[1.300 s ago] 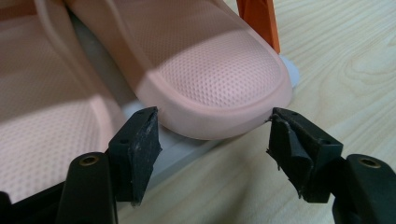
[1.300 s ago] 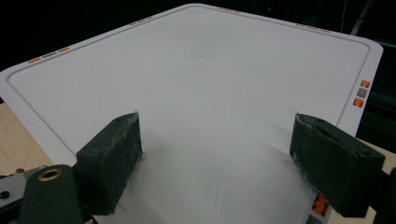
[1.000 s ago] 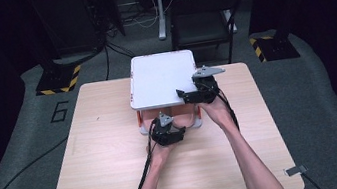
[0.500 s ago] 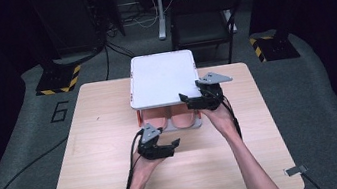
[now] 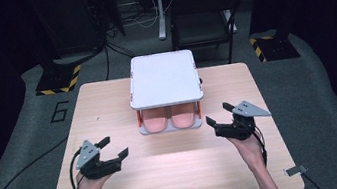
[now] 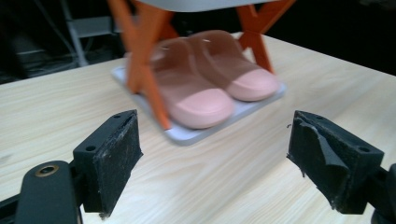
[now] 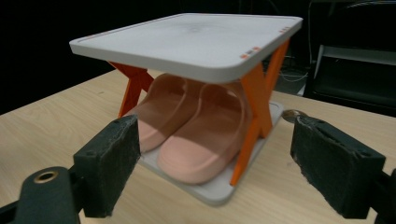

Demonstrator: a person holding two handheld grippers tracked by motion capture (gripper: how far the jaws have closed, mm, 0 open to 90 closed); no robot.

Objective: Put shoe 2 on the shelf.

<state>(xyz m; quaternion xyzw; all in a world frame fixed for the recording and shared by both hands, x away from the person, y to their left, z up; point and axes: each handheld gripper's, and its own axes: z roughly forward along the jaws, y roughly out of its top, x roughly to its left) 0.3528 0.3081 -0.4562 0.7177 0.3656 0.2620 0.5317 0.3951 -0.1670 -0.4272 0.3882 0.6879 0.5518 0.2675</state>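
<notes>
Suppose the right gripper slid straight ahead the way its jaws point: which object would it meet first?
Probably the two-tier white rack with orange legs, likely its near orange leg, before the pink rubber slippers; depth is uncertain.

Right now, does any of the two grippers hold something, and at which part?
Nothing is held. The left gripper and right gripper both stand open, apart from the pink slippers on the small rack.

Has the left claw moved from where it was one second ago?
Yes. The left claw was at the front edge of the rack; now it has drawn back toward the table's near left, well apart from the rack, its jaws having just opened, empty.
</notes>
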